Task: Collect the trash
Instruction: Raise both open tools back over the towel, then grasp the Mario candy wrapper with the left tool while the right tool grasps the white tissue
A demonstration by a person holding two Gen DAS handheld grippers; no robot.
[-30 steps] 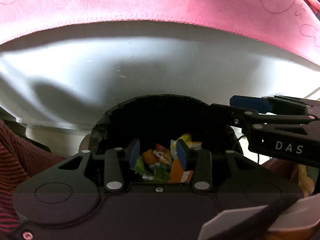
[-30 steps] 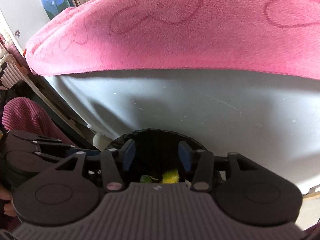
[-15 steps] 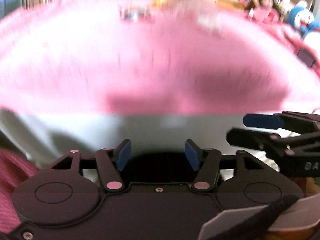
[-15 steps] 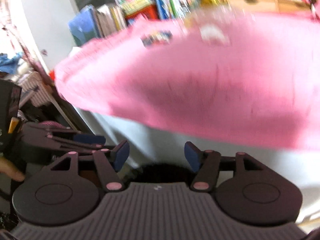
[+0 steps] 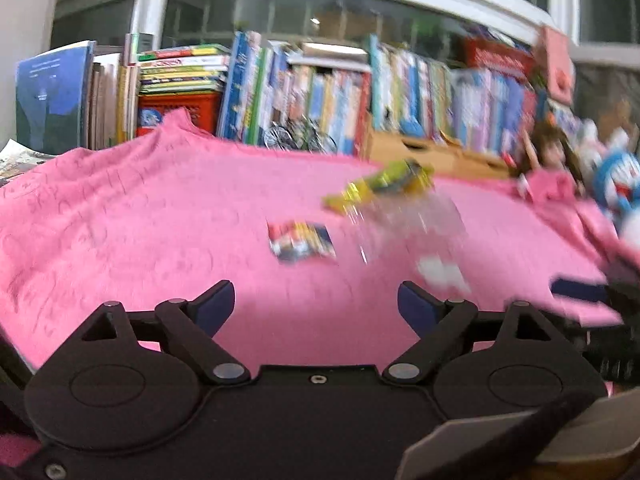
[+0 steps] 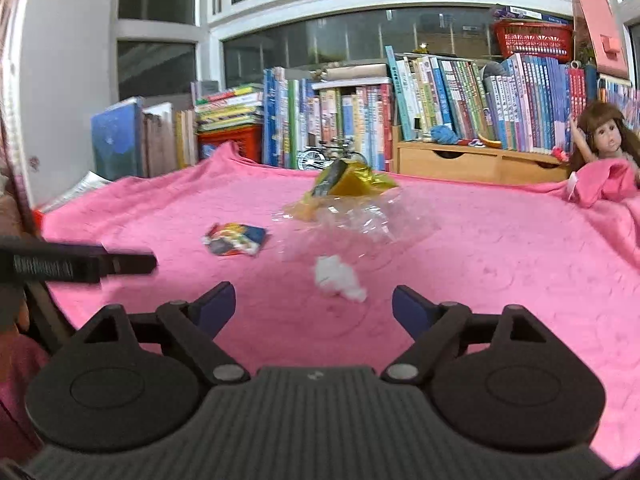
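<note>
Over the cloth: both your grippers look across the pink cloth [image 6: 500, 248], with four pieces of trash lying on it ahead of you.
Left gripper: your left gripper [image 5: 316, 306] has its jaws spread wide, having just been opening, and only bare cloth shows between the blue pads.
Right gripper: your right gripper [image 6: 313, 306] is likewise spread wide after just opening, with nothing between its pads; it does not touch the tissue.
Tissue: the white tissue [image 6: 338, 278] lies on the cloth nearest your right gripper, just beyond its pads and slightly right of the gap's middle.
Wrapper: the small colourful wrapper [image 6: 235, 239] lies flat on the cloth, left of the tissue and farther from you.
Film: the clear film [image 6: 360, 226] is crumpled on the cloth just behind the tissue, right of the wrapper.
Yellow pack: the yellow pack [image 6: 346, 184] sits at the far edge of the film, touching it, toward the cloth's back edge.
Left view: this view is motion-blurred, yet you can make out the wrapper, film, pack and tissue on the cloth.
Books: the books [image 6: 448, 100] stand in a row behind the cloth's far edge.
Doll: the doll [image 6: 606, 134] is at the cloth's far right corner.
</note>
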